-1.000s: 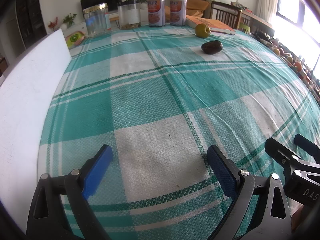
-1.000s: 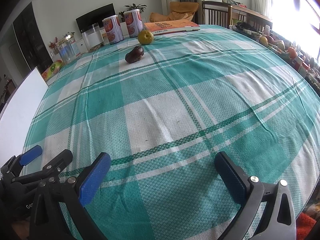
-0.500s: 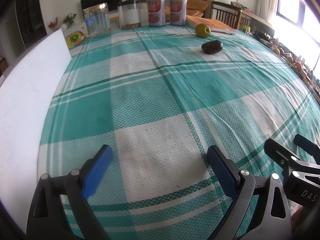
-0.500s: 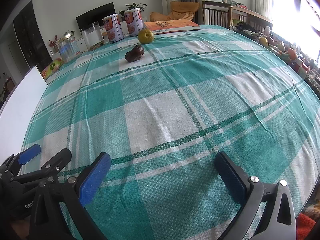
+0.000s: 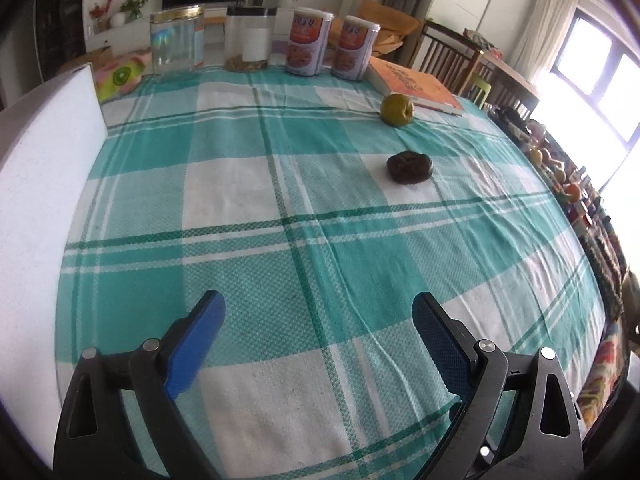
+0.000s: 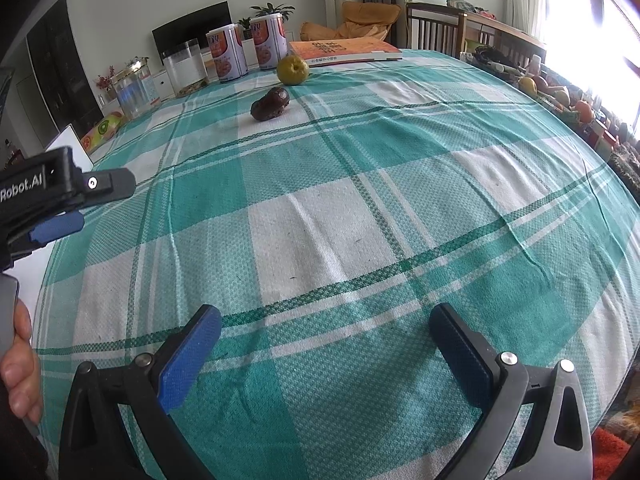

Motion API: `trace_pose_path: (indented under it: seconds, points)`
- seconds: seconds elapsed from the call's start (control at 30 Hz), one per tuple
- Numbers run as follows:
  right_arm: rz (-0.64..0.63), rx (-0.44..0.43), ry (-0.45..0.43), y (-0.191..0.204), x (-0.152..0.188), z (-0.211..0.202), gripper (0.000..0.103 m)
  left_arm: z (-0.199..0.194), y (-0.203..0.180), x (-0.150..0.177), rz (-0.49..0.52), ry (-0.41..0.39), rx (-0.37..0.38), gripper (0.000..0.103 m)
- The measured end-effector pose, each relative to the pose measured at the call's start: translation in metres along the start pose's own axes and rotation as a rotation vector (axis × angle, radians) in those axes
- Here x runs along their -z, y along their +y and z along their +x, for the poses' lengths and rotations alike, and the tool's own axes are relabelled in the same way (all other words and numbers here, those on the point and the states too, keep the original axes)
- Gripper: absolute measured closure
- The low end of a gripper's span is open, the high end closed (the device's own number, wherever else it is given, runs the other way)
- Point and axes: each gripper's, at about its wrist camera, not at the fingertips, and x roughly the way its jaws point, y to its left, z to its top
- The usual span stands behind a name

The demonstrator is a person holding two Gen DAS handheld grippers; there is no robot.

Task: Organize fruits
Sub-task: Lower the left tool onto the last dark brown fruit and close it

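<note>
A yellow-green round fruit [image 5: 396, 109] [image 6: 293, 69] lies on the green plaid tablecloth [image 5: 248, 208] near the far side, beside an orange book. A dark brown wrinkled fruit [image 5: 409, 166] [image 6: 271, 103] rests a little nearer than it. My left gripper [image 5: 318, 322] hovers open over the cloth, well short of both fruits, with nothing between its blue pads. My right gripper [image 6: 326, 334] is open too, low over the near part of the table. The left gripper's body [image 6: 52, 200] shows at the left edge of the right wrist view.
Two orange-labelled cans [image 5: 306, 42], a clear jar [image 5: 176, 42] and a plastic container [image 5: 248, 38] line the far edge next to the orange book [image 5: 416, 86]. A white board [image 5: 36, 184] stands along the left side. More fruit lies on a shelf [image 6: 560, 96] to the right.
My left gripper has moved forward and up, so the fruits look closer and the right gripper has left its view. The right gripper also advanced a little; the left gripper now shows higher in its view.
</note>
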Motion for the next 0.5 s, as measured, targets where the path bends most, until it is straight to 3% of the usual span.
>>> trace_pose_path:
  seconds: [0.07,0.27,0.4,0.43,0.47,0.5]
  points:
    - [-0.003,0.003,0.002,0.001,-0.001,0.0,0.0,0.02,-0.017,-0.023,0.043,0.027,0.019,0.007]
    - [-0.012,0.007,0.006,0.002,-0.002,0.001,0.0,0.082,-0.086,-0.069,0.293,0.017,-0.049,0.008]
    - [-0.02,0.009,0.01,0.004,-0.003,0.003,0.0,0.116,-0.097,-0.086,0.3,0.021,-0.095,0.009]
    - [-0.023,0.011,0.011,0.004,-0.003,0.003,0.0,0.12,-0.096,-0.088,0.287,0.015,-0.091,0.013]
    - [-0.025,0.011,0.012,0.005,-0.004,0.003,0.0,0.121,-0.094,-0.09,0.275,0.007,-0.079,0.024]
    - [-0.028,0.011,0.013,0.005,-0.004,0.003,0.0,0.121,-0.091,-0.09,0.263,0.015,-0.038,0.056]
